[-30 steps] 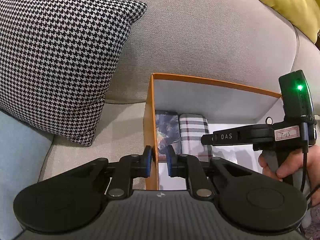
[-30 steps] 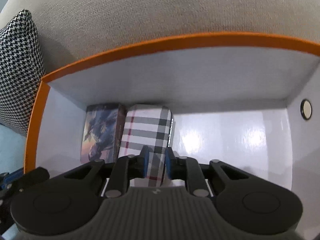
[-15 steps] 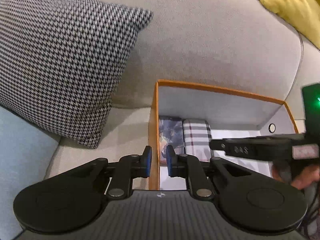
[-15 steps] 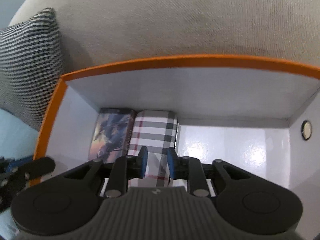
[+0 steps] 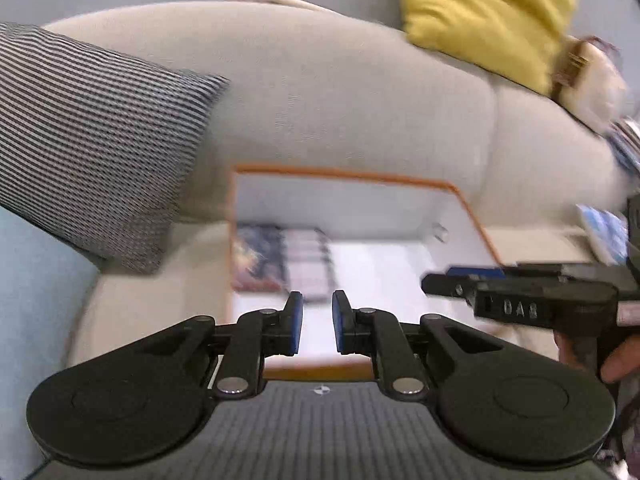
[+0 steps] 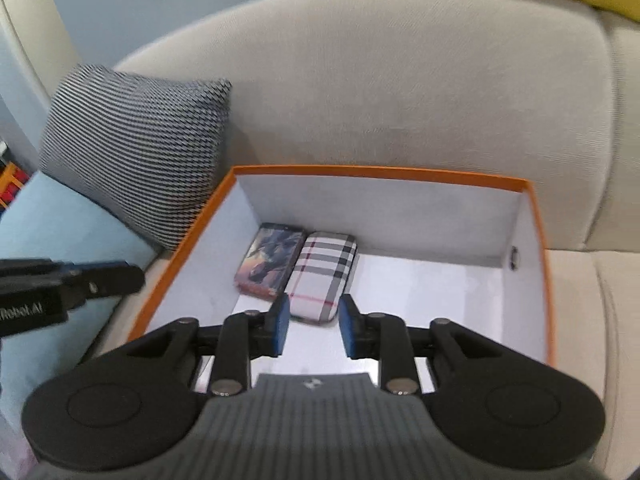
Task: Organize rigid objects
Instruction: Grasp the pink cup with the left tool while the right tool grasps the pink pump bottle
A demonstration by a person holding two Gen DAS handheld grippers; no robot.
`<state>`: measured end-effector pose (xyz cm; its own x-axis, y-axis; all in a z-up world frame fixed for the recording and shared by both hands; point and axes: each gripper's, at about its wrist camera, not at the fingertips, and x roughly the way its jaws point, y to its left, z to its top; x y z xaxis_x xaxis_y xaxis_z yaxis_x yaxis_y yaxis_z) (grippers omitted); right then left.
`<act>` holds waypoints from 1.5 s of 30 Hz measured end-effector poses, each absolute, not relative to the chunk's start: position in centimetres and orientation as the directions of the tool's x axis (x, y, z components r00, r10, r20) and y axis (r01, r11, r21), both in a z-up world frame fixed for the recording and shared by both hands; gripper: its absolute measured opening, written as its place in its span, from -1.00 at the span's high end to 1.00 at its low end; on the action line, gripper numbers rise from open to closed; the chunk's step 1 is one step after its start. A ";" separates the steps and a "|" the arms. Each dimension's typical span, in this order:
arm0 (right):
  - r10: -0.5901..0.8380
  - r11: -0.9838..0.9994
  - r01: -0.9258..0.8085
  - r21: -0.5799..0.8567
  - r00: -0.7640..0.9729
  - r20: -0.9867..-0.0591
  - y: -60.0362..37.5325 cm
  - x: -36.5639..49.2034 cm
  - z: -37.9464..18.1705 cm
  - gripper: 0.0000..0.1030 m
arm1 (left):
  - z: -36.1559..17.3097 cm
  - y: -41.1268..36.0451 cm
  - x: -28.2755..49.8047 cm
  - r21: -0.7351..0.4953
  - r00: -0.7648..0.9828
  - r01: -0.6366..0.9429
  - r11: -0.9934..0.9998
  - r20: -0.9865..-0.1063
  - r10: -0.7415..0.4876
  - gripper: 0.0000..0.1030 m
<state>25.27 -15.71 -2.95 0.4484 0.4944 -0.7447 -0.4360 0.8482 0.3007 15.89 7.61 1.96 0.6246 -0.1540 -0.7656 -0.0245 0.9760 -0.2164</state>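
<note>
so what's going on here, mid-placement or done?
A person is sorting phone cases into an orange box on a sofa, one hand-held gripper in each hand. Two cases lie flat side by side at the box's far left: an illustrated case and a plaid case. The right hand-held gripper is open and empty, hovering above the near end of the plaid case. The left hand-held gripper is also empty, slightly open, at the box's near edge. Looks like between placements.

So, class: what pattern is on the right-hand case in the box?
Plaid case: white with black and red checks; right wrist view.
</note>
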 end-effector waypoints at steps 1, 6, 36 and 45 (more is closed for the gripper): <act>0.492 0.852 -0.426 0.303 0.457 -0.741 -16.6 24.3 -2.7 0.37 | 1.8 6.9 15.1 -0.233 0.609 0.003 0.972 -0.771 -0.187 0.68; 0.462 0.879 -0.351 0.323 0.463 -0.756 -19.8 19.6 -3.3 0.37 | -0.2 3.3 12.9 -0.263 0.515 0.138 0.955 -0.804 -0.296 0.68; 0.389 0.903 0.131 0.409 0.158 -0.908 -26.1 14.3 -12.6 0.35 | -10.3 -6.4 14.5 -0.096 0.207 0.463 0.881 -0.955 -0.213 -0.27; 0.342 0.923 0.136 0.359 0.133 -0.930 -24.4 15.4 -13.5 0.22 | -12.1 -6.5 15.5 -0.093 0.207 0.450 0.888 -0.957 -0.205 -0.48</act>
